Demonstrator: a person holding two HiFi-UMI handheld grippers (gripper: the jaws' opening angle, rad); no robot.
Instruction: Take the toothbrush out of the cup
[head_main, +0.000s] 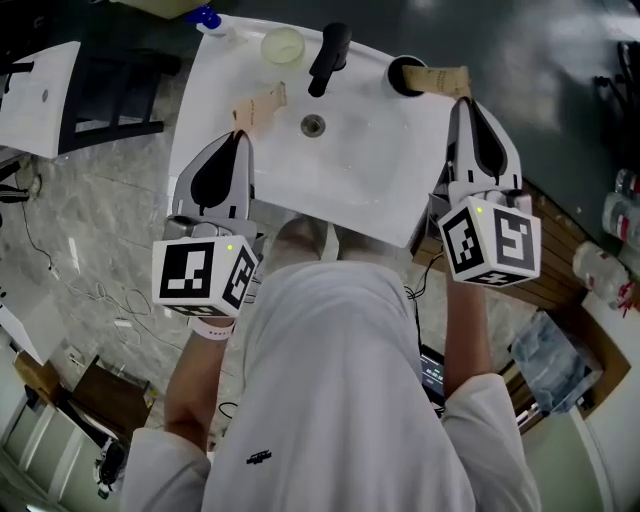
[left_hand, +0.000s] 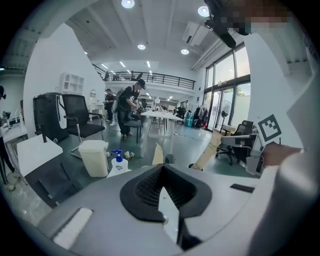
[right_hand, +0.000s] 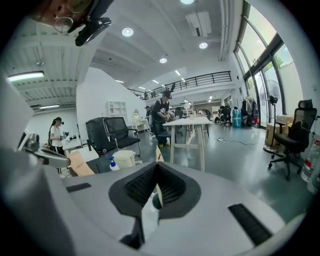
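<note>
A pale translucent cup (head_main: 283, 45) stands on the back rim of the white sink (head_main: 370, 180), and a black cup (head_main: 402, 75) stands right of the black faucet (head_main: 330, 55). No toothbrush shows in any view. My left gripper (head_main: 260, 105) hangs over the sink's left rim with its tan jaws together and nothing in them. My right gripper (head_main: 440, 78) points at the black cup, its tan tip at the rim, jaws together. In the left gripper view the left gripper (left_hand: 158, 154) shows one closed tip, with the pale cup (left_hand: 94, 157) to its left. The right gripper (right_hand: 159, 154) looks the same in its own view.
A blue-capped pump bottle (head_main: 205, 18) stands at the sink's back left corner. A white table (head_main: 40, 95) and a black frame (head_main: 110, 90) stand to the left. A wooden surface (head_main: 565, 250) with bottles (head_main: 600, 265) lies to the right. People move about in the hall behind.
</note>
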